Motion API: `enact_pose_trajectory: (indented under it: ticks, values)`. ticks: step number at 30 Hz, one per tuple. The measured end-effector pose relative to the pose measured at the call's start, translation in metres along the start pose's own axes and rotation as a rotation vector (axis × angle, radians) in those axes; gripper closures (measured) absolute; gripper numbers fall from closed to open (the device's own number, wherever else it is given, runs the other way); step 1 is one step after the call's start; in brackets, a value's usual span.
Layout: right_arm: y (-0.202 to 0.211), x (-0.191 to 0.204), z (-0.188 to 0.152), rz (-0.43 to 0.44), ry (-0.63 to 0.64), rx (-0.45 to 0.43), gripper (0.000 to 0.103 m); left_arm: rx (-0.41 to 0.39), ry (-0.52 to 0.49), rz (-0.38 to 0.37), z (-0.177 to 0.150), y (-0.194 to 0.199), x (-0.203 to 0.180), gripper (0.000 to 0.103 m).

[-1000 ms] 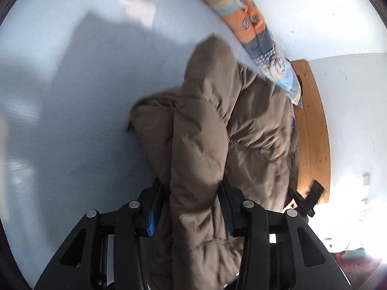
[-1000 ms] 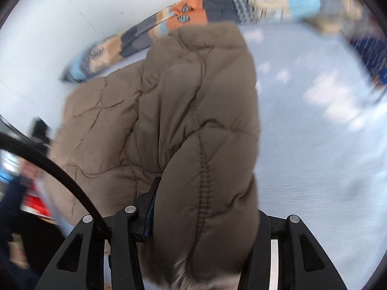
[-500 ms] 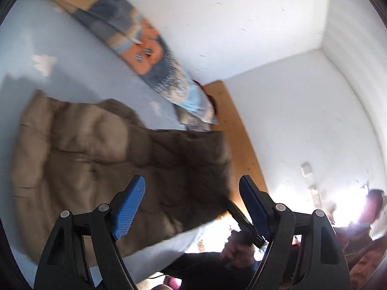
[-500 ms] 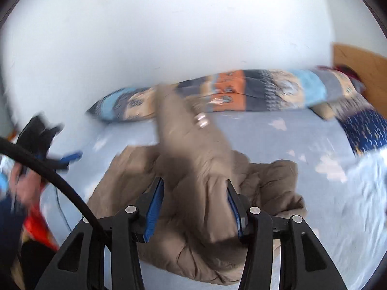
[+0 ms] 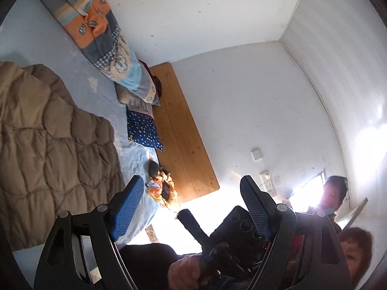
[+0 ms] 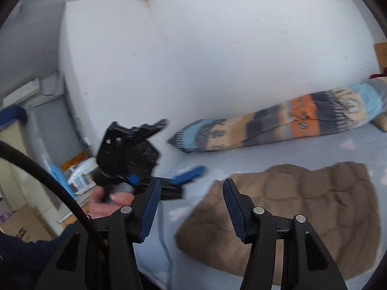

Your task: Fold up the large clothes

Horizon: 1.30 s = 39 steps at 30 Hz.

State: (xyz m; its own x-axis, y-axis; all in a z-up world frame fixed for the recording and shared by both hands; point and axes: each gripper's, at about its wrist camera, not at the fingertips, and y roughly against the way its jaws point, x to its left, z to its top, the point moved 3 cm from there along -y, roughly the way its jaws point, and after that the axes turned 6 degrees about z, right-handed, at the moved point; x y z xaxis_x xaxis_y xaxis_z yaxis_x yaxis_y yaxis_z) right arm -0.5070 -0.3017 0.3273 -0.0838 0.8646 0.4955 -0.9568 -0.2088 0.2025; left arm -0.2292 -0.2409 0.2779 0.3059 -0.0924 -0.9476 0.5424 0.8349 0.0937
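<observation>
With both grippers lifted clear of the bed, the brown quilted jacket (image 6: 302, 207) lies folded flat on the pale blue sheet (image 6: 193, 154), near the bed's near edge, touching neither gripper. Left gripper (image 5: 193, 205) has its jaws spread wide, nothing between the blue pads (image 5: 127, 207); through the gap show only the sheet edge, a wooden headboard (image 5: 183, 140) and bright glare. Right gripper (image 6: 191, 207) jaws stand at a middling gap and are opening, also with nothing between them; jacket sits beyond and to the right of its pads. In the right wrist view the left gripper (image 6: 179, 169) appears blurred at left, held by a hand (image 6: 108, 200) over the bed's edge. In the left wrist view the right gripper's handle (image 5: 196, 229) is held by the other hand (image 5: 191, 270) low in frame. Rolled striped blanket (image 6: 290, 123) lies along the far wall, well apart from the jacket. Dark blue dotted pillow (image 5: 144, 128) by the headboard. Small yellow cloth bundle (image 5: 160, 186) near the bed corner. Two more people stand at far right in the left wrist view, glare-washed.
</observation>
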Motion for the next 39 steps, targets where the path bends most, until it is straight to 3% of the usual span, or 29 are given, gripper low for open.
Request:
enact_pose_trajectory:
  ticks: [2,5,8,13,14,16,19,21,25,33,39]
  values:
    - [-0.016,0.009,0.001,0.034,0.011,0.047,0.045,0.015,-0.013,0.01,-0.001,-0.01,-0.005,0.022]
    - [-0.026,0.012,0.009,0.072,0.034,0.056,0.045,0.0,-0.035,0.104,-0.002,-0.008,-0.004,0.022]
    - [-0.002,-0.009,0.013,0.029,0.03,0.026,0.044,-0.086,-0.144,0.39,-0.002,0.022,0.005,0.022]
    - [0.041,-0.082,0.002,-0.24,0.004,0.051,0.039,-0.216,-0.417,1.065,-0.023,0.045,0.015,0.022]
    - [0.051,-0.1,-0.003,-0.323,-0.003,0.058,0.039,-0.231,-0.44,1.156,-0.031,0.047,0.022,0.021]
    - [0.063,-0.122,-0.016,-0.413,-0.028,0.049,0.037,-0.273,-0.446,1.242,-0.046,0.047,0.034,0.021]
    - [0.057,-0.144,-0.032,-0.537,-0.039,0.106,0.037,-0.357,-0.409,1.286,-0.071,0.045,0.053,0.02]
    - [0.048,-0.148,-0.046,-0.546,-0.052,0.142,0.037,-0.367,-0.416,1.333,-0.087,0.036,0.065,0.02]
    - [0.038,-0.132,-0.067,-0.561,0.012,0.177,0.037,-0.337,-0.542,1.407,-0.113,0.016,0.058,0.019]
    - [0.054,-0.074,-0.123,-0.604,0.154,0.183,0.037,-0.372,-0.705,1.399,-0.16,-0.015,0.026,0.016]
    - [0.076,-0.066,-0.133,-0.684,0.113,0.159,0.032,-0.343,-0.779,1.33,-0.18,-0.033,0.011,0.016]
